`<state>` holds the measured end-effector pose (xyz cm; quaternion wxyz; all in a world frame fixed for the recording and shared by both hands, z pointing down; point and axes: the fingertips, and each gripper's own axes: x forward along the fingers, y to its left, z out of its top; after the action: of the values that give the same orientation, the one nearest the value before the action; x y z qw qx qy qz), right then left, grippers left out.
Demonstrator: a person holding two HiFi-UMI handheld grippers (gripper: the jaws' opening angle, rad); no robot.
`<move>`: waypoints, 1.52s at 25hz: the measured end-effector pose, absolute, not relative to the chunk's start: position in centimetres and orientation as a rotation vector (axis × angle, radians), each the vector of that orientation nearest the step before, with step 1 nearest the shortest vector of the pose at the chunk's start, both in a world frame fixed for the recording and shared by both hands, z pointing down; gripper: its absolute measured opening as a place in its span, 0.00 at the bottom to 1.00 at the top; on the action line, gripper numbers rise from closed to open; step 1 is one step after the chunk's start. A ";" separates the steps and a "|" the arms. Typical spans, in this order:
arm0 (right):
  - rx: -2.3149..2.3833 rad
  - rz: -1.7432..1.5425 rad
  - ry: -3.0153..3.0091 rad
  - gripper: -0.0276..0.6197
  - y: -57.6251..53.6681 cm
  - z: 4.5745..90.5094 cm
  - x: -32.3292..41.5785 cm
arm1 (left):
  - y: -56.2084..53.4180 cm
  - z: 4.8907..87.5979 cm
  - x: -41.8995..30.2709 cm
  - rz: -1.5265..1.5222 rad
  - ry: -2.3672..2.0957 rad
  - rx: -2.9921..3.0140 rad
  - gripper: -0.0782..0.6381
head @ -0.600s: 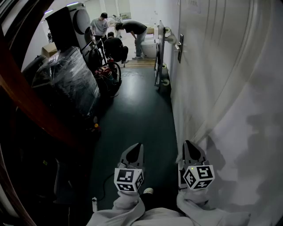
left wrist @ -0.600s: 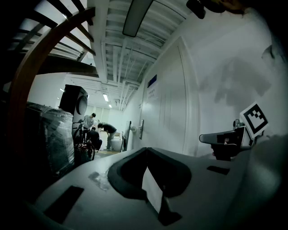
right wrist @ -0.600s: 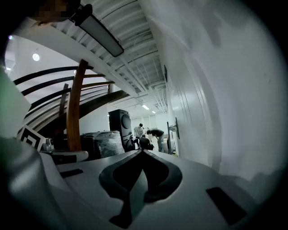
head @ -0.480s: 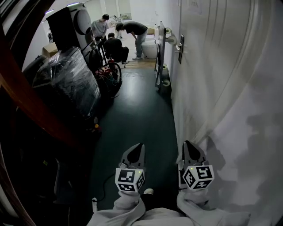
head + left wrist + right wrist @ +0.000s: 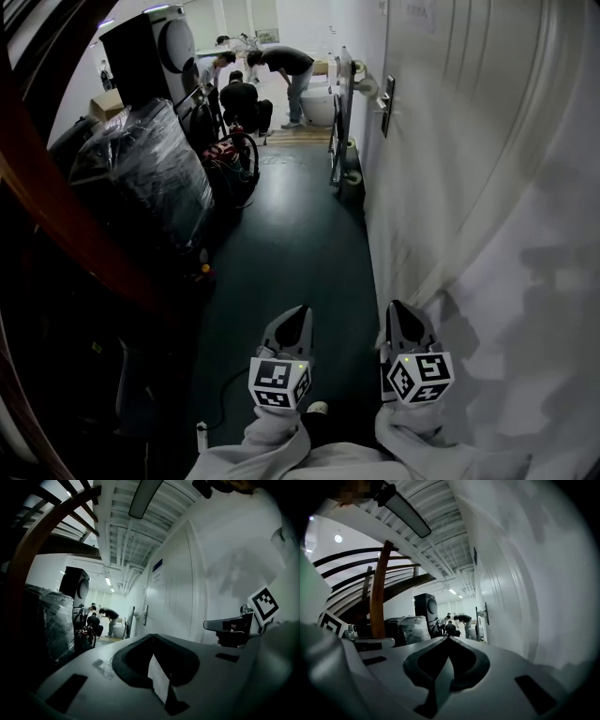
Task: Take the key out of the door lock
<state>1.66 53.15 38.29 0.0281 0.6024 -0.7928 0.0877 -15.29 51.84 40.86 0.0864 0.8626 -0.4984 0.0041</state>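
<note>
— How much room lies ahead of the jaws?
— A strip of smooth, dark green floor (image 5: 291,234) runs straight ahead of both. To the right of the jaws it is edged by the white wall (image 5: 450,187) with shallow upright ribs. To their left stand a bulky load wrapped in crinkled plastic film (image 5: 155,173) and a curved wooden beam (image 5: 66,225).
— And the jaws?
— The left gripper (image 5: 292,319) and right gripper (image 5: 398,311) each have their grey jaws pressed together at the tips, nothing between them. The right one is just beside the wall.
— The key?
— The door handle (image 5: 383,99) sits well ahead of the jaws, on the right. The key is too small to make out. People (image 5: 281,67) are beyond it.
</note>
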 end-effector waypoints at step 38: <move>1.829 0.311 -2.450 0.12 39.5 40.2 1.1 | 37.9 42.6 -14.2 0.062 -1.445 2.586 0.13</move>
<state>1.09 39.50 40.24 0.0341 0.5948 -0.7967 0.1013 -14.24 37.95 42.60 0.0894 0.8693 -0.4857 0.0209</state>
